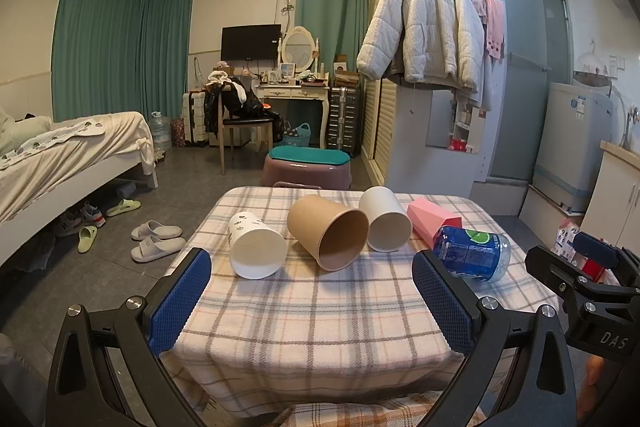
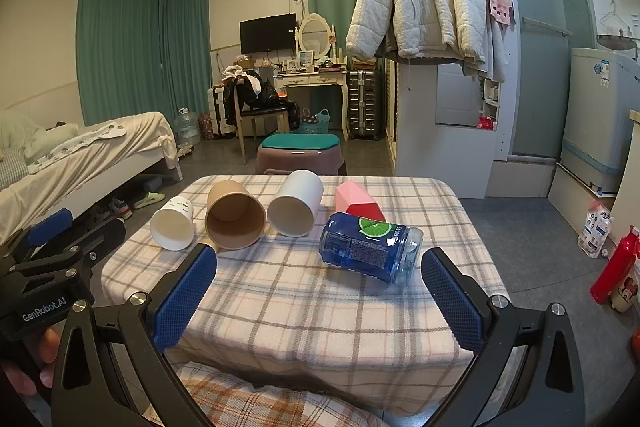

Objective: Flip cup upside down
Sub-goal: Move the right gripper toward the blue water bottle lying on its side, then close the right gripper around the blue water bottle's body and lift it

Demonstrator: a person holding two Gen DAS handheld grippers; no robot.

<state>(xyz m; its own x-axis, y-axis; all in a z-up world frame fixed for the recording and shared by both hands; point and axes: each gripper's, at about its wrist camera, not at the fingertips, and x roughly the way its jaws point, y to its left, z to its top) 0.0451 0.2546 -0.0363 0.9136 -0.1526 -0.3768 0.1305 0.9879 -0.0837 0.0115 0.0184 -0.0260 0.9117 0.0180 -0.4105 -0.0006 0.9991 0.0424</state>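
Several cups lie on their sides in a row on the plaid-covered table point(image 1: 320, 315), mouths toward me: a small white printed cup point(image 1: 256, 245) point(image 2: 173, 223), a brown paper cup point(image 1: 330, 237) point(image 2: 234, 215), a plain white cup point(image 1: 386, 225) point(image 2: 295, 207), a pink faceted cup point(image 1: 432, 223) point(image 2: 358, 205) and a blue clear cup with a lime label point(image 1: 474, 253) point(image 2: 372, 253). My left gripper point(image 1: 312, 301) is open and empty, short of the cups. My right gripper point(image 2: 320, 301) is open and empty near the front edge, just short of the blue cup.
A purple stool with a teal cushion point(image 1: 306, 169) stands behind the table. A bed point(image 1: 68, 163) is on the left, with slippers point(image 1: 154, 241) on the floor. A wardrobe with a hanging white jacket point(image 1: 424, 27) and a washing machine point(image 1: 572, 147) are on the right. A red bottle point(image 2: 614, 265) stands on the floor.
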